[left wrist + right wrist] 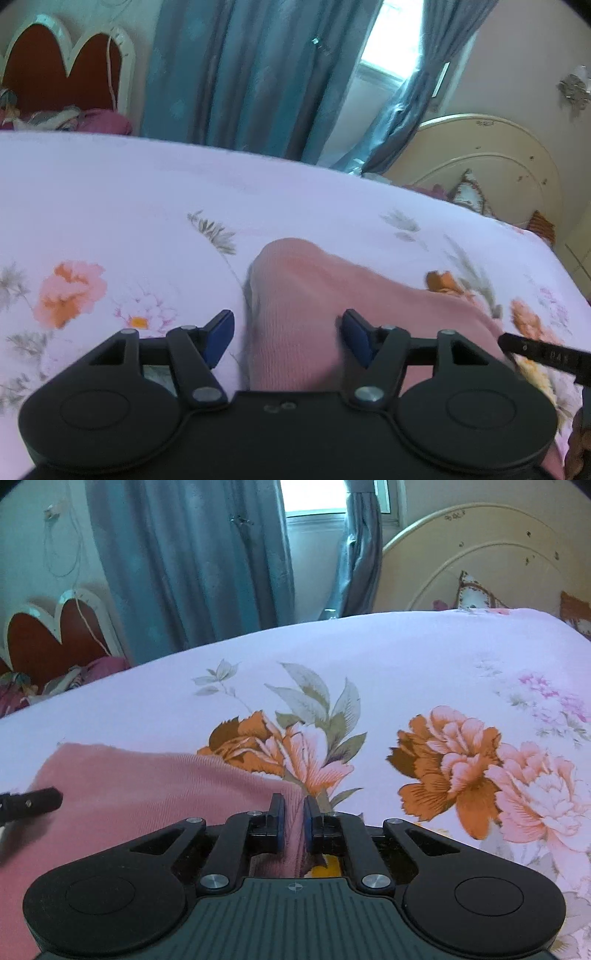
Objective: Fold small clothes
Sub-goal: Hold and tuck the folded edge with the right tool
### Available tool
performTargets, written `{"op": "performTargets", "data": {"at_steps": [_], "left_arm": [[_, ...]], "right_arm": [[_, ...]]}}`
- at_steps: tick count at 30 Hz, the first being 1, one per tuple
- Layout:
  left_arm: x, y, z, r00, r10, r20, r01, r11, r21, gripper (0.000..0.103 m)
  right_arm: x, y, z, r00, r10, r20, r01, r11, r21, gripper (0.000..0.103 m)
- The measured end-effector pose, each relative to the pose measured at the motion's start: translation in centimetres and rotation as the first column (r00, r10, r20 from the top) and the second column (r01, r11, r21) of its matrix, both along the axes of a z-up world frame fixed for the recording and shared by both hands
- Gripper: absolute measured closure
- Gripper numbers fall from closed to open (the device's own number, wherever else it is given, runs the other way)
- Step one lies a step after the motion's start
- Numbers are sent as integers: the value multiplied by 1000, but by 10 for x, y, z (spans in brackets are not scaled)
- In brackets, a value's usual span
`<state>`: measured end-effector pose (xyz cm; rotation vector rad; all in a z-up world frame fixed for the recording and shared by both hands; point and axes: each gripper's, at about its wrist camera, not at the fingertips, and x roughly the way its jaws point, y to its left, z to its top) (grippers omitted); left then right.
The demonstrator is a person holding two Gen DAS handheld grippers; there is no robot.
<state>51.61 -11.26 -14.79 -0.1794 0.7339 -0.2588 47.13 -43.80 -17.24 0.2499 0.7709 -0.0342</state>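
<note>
While the right gripper (294, 821) pinches the pink garment's (147, 797) edge, the left gripper (288, 338) straddles its cloth half-open, ungripped; fold barely begun on the bedsheet (369, 657).

Floral bedsheet (406, 657), cream headboard (480, 554), teal curtains (240, 74), bright window (314, 496), pale wall (535, 55)
</note>
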Motion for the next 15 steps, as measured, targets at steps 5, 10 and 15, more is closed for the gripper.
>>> {"op": "performTargets", "data": {"at_steps": [5,10,15], "left_arm": [[-35,6,14,998,-45,35,44,999,24,41],[-64,4,10,998,-60,9,59,998,34,41],[-81,-1,1,998,-53,-28,54,997,50,40]], "right_arm": [[-37,0,27,998,55,42,-58,997,59,95],[-68,19,30,992,123,26,-123,992,25,95],[-93,28,22,991,133,0,-133,991,-4,95]]}}
